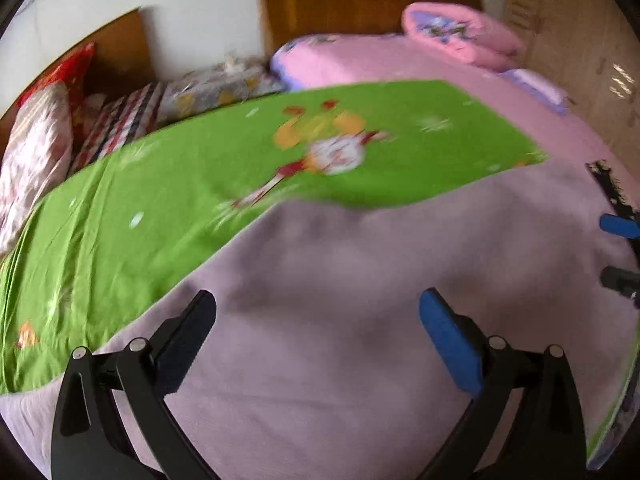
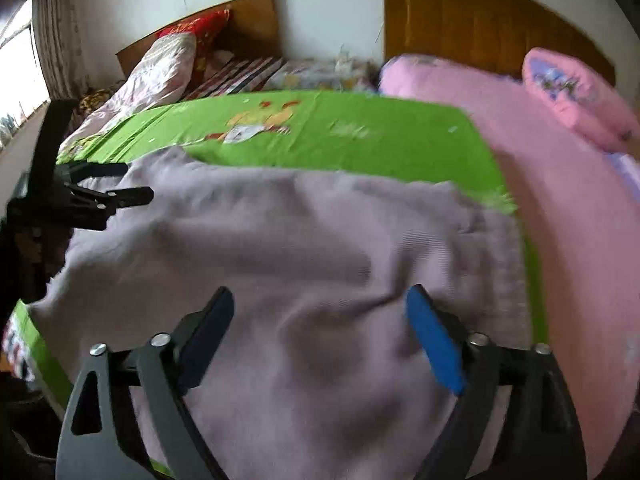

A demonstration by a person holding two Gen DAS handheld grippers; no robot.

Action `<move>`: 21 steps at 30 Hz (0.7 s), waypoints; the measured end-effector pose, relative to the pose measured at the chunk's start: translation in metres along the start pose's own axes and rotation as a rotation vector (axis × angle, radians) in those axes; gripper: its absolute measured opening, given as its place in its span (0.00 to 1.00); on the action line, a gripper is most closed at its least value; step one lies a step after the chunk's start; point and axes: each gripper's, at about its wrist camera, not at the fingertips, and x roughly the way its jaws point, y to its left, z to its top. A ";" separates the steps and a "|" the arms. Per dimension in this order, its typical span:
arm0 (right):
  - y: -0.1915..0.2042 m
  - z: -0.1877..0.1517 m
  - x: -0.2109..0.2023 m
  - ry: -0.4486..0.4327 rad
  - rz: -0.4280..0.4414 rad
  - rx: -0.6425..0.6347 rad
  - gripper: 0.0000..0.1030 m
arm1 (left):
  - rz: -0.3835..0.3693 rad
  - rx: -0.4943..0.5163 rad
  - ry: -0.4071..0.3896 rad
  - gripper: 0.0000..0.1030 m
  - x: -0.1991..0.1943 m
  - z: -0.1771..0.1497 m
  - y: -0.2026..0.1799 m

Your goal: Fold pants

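- Lilac-grey knit pants [image 2: 304, 248], soft and ribbed, lie spread over the near part of the bed, wrinkled, partly covering a bright green cotton sheet [image 1: 168, 184] printed with a cartoon figure.
- Over this cloth hangs the left gripper [image 1: 316, 320], black with one blue pad; its jaws stand wide with nothing between them.
- Near the pants' right part hangs the right gripper [image 2: 320, 316], its jaws likewise wide and empty; whether the tips touch the fabric cannot be told through the blur.
- Beyond the green sheet lies a pink fleece blanket [image 2: 560, 208] with a rolled pink quilt [image 1: 460, 36] on it.
- At the far left sit a pale floral pillow [image 2: 160, 68], a red patterned cushion [image 1: 68, 68] and a brown wooden headboard [image 2: 480, 20].
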 end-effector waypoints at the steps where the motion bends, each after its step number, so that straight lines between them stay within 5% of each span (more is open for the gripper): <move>1: 0.001 -0.002 0.003 0.017 -0.006 -0.009 0.84 | 0.015 0.033 -0.022 0.98 -0.003 0.004 -0.010; 3: 0.003 -0.011 0.022 0.082 -0.098 -0.043 0.84 | 0.035 0.074 -0.024 0.98 0.009 0.012 -0.021; 8: 0.011 -0.013 0.016 0.049 -0.145 -0.029 0.85 | 0.004 -0.008 0.040 0.99 0.049 0.030 -0.012; 21: 0.010 -0.014 0.024 0.056 -0.207 -0.012 0.88 | 0.014 -0.012 0.035 0.99 0.054 0.032 -0.012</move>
